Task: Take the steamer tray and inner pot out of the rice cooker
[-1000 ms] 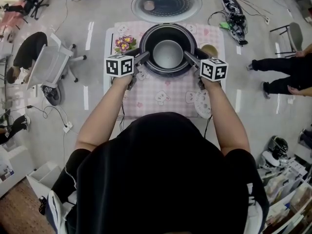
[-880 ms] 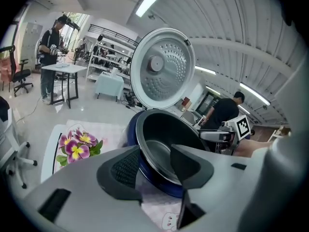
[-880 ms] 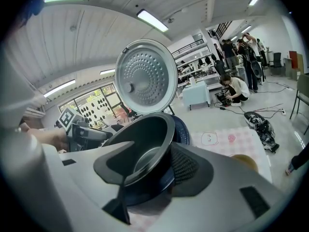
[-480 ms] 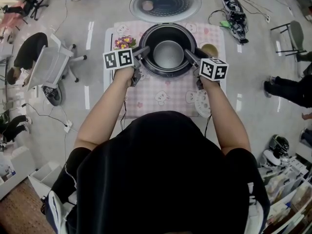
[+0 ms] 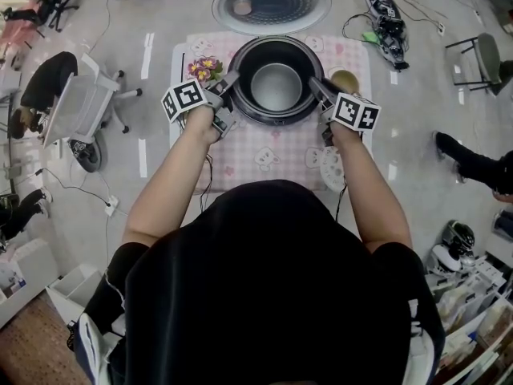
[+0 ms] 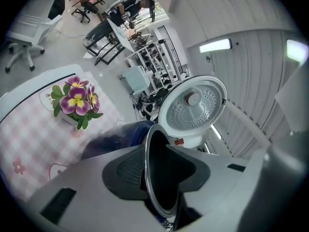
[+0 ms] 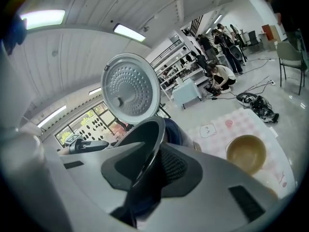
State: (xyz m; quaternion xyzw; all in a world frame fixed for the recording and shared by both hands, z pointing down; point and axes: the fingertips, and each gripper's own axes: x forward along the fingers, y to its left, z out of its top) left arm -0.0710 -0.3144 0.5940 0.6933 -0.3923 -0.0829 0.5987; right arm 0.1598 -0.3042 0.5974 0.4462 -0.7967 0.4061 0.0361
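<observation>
The left claw (image 6: 157, 173) has just been closing and now pinches the inner pot (image 5: 276, 87) by its rim, at the left side of the rice cooker (image 5: 276, 119). The right claw (image 7: 149, 170), likewise closing, pinches the rim at the cooker's right. The pot sits inside the cooker. The lid (image 5: 271, 2) is open behind the cooker.

Dark inner pot (image 5: 276, 87) stands upright, apparently seated, in open rice cooker (image 5: 272, 119).

The rice cooker (image 5: 276, 119), inner pot (image 5: 276, 87) inside, sits on the table (image 5: 264, 157) between flowers (image 5: 202, 68), left, and bowl (image 5: 345, 81), right.
</observation>
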